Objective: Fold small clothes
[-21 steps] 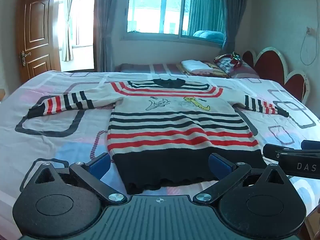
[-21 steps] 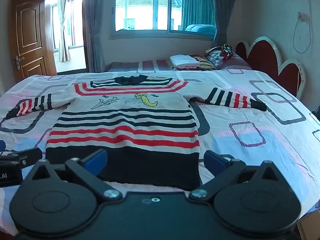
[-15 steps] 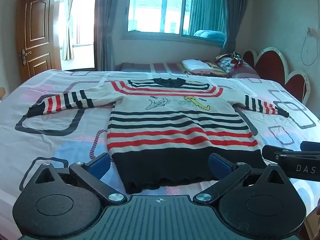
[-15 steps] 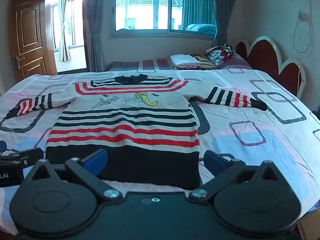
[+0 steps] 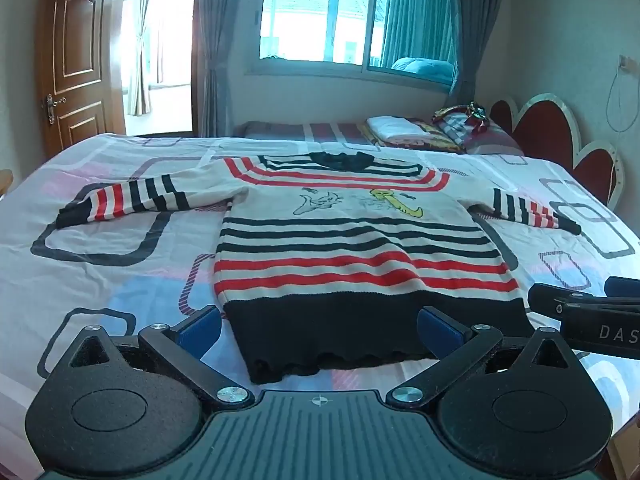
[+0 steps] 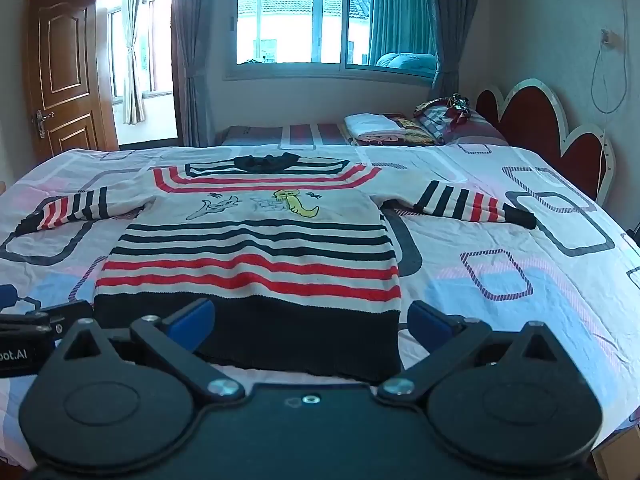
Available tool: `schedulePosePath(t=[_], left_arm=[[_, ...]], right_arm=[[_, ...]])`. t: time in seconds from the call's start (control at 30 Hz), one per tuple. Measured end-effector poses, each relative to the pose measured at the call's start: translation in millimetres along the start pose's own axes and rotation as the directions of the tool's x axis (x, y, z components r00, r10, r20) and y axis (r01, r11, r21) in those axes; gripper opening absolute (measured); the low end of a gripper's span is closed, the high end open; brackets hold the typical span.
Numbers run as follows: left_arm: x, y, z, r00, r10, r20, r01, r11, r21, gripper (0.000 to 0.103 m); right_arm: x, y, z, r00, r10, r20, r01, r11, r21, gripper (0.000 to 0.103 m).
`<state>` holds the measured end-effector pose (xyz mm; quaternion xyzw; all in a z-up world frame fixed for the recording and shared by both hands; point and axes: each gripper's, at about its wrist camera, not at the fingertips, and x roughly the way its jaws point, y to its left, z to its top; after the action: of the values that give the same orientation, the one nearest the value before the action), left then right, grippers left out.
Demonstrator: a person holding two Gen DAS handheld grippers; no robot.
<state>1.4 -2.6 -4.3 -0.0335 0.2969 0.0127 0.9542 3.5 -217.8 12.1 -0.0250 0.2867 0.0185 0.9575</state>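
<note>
Striped knit sweater (image 5: 352, 248) lies flat, face up, on the bed (image 5: 120, 264), sleeves spread out to both sides, collar at the far end, black hem nearest the grippers. No fold made yet afaict, so task looks at the very start; all folds (sleeves in, body over) left to do. Left gripper (image 5: 320, 324) released, jaws wide, nothing btwn them; hem sits just ahead of and below it, w/ the hem's left corner near its left pad. Right gripper (image 6: 310, 320) also released and empty, hem just ahead, hem's right corner close to its right pad. Neither seems to touch the cloth, but contact is hard to judge since the gripper bodies cover the nearest bit of hem and bed edge. Each view catches only a sliver of the other gripper at the frame edge. Far sleeve cuffs small and fisheye-bent; back of sweater unseen. Chest print looks like cartoon figures, detail not readable. Stack of folded stuff (image 6: 380, 128) far beyond the collar near the headboard (image 6: 552, 128), contents unclear. No person visible.
</note>
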Motion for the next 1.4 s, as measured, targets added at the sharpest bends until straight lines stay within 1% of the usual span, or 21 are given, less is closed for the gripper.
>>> schedulePosePath(t=[0.23,1.4], left_arm=[[1.5,0.5,-0.4,1.0,0.002,-0.002,-0.002,1.0,-0.007,0.103],[3.3,0.5,-0.4,1.0,0.0,0.003,0.0,1.0,-0.02,0.103]], right_arm=[[-1.0,-0.7,0.9,1.0,0.003,0.013,-0.003,1.0,0.0,0.102],[0.6,2.2,1.7,1.0,0.004,0.015,-0.004,1.0,-0.003,0.102]])
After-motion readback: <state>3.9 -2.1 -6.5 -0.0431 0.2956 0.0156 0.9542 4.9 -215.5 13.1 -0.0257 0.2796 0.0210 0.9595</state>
